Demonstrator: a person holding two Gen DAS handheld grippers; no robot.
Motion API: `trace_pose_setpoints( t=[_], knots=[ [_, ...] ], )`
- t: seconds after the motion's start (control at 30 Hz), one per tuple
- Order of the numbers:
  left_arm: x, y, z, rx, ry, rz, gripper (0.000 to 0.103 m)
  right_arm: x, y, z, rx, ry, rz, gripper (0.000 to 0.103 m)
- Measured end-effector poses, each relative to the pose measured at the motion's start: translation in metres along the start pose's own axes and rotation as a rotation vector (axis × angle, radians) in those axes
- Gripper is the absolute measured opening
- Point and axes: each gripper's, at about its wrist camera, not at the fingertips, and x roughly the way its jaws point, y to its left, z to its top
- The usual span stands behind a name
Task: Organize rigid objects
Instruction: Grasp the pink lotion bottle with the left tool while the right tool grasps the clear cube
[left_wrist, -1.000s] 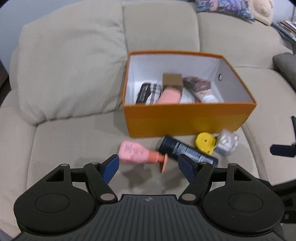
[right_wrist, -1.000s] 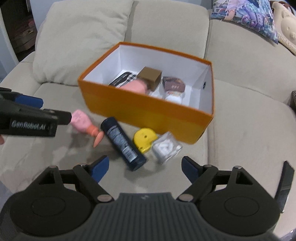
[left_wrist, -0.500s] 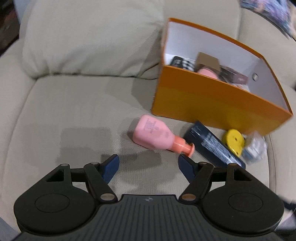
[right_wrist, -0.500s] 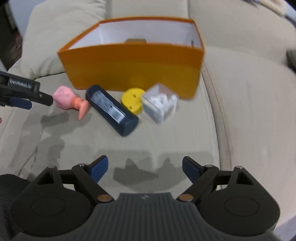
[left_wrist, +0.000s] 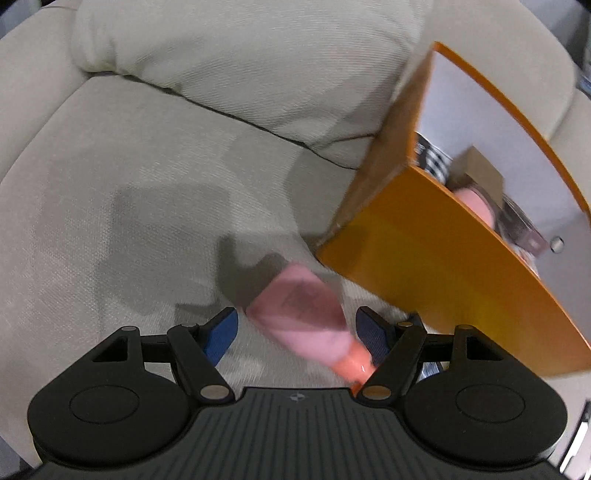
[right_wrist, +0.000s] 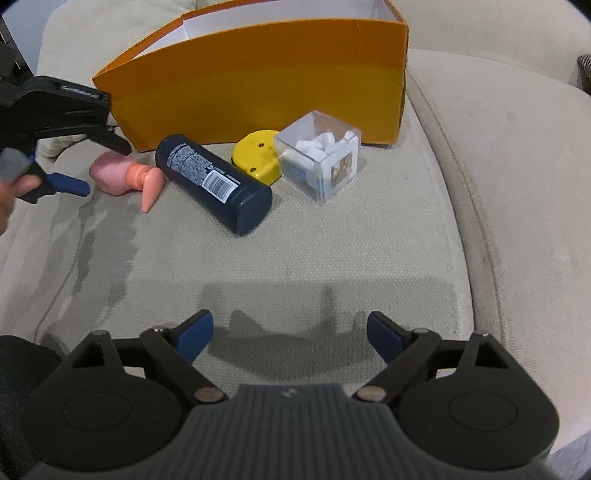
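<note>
Left gripper (left_wrist: 297, 334), fingers apart, straddles pink bottle (left_wrist: 303, 317) at lower centre, no clamp. Right gripper (right_wrist: 290, 336), fingers opening over bare sofa cushion (right_wrist: 498, 184), nothing between.

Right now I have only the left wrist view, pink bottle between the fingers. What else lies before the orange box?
Observer: A dark blue bottle lies on its side beside the pump of the pink bottle.
Operator: Anything past it?
Observer: A yellow disc, then a clear cube holding white pieces, in front of the orange box.
Operator: And the right gripper?
Observer: The right gripper hangs over the seat cushion, jaws opening, nothing between them.
</note>
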Motion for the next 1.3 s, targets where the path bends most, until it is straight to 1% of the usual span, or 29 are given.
trace_pose_setpoints(
  t=[0.1,0.13,0.23,0.33,0.47,0.53,0.6,0.7,0.8,0.83,0.87,0.93,1.03,1.1,1.17,1.23,1.3],
  knots=[
    [0.008,-0.001,0.001,-0.013,-0.007,0.027,0.086,-0.001,-0.003,0.0,0.019,0.002,0.017,0.091],
    [0.01,-0.001,0.0,-0.012,-0.011,0.038,0.087,0.0,-0.004,0.0,0.023,0.002,0.023,0.091],
    [0.01,0.005,-0.002,-0.004,-0.018,0.033,0.094,0.001,-0.007,-0.001,0.035,0.004,0.033,0.091],
    [0.003,0.011,-0.006,0.043,-0.004,0.038,0.094,0.001,-0.008,0.0,0.047,0.004,0.039,0.091],
    [-0.009,0.019,-0.011,0.139,0.002,0.095,0.094,0.0,-0.008,-0.001,0.045,0.0,0.041,0.091],
    [-0.014,0.025,-0.014,0.18,0.005,0.107,0.094,-0.001,-0.008,-0.001,0.041,-0.005,0.038,0.091],
    [-0.017,0.03,-0.014,0.2,0.007,0.096,0.094,-0.001,-0.007,-0.001,0.037,-0.005,0.034,0.091],
    [-0.014,0.029,-0.011,0.19,0.02,0.085,0.093,-0.001,-0.005,0.004,0.027,-0.014,0.027,0.091],
    [-0.006,0.022,-0.013,0.194,0.018,0.101,0.091,-0.002,-0.003,0.014,0.011,-0.04,-0.008,0.091],
    [-0.003,0.018,-0.014,0.2,0.016,0.107,0.085,-0.003,-0.005,0.018,0.016,-0.049,-0.016,0.091],
    [0.0,0.015,-0.016,0.207,0.019,0.12,0.082,-0.004,-0.007,0.022,0.028,-0.057,-0.018,0.091],
    [0.007,0.013,-0.02,0.216,0.035,0.144,0.082,-0.007,-0.013,0.033,0.07,-0.082,-0.014,0.091],
    [0.009,0.011,-0.024,0.233,0.003,0.16,0.087,-0.007,-0.017,0.053,0.126,-0.117,-0.024,0.091],
    [0.01,0.011,-0.024,0.252,0.002,0.166,0.09,-0.004,-0.018,0.066,0.156,-0.134,-0.035,0.092],
    [0.011,0.014,-0.022,0.243,0.006,0.157,0.095,0.002,-0.018,0.08,0.202,-0.147,-0.035,0.092],
    [0.011,0.018,-0.021,0.229,0.011,0.142,0.097,0.007,-0.02,0.092,0.261,-0.164,-0.028,0.092],
    [0.012,0.017,-0.021,0.243,0.007,0.147,0.098,0.015,-0.021,0.102,0.3,-0.16,-0.041,0.092]
  ],
)
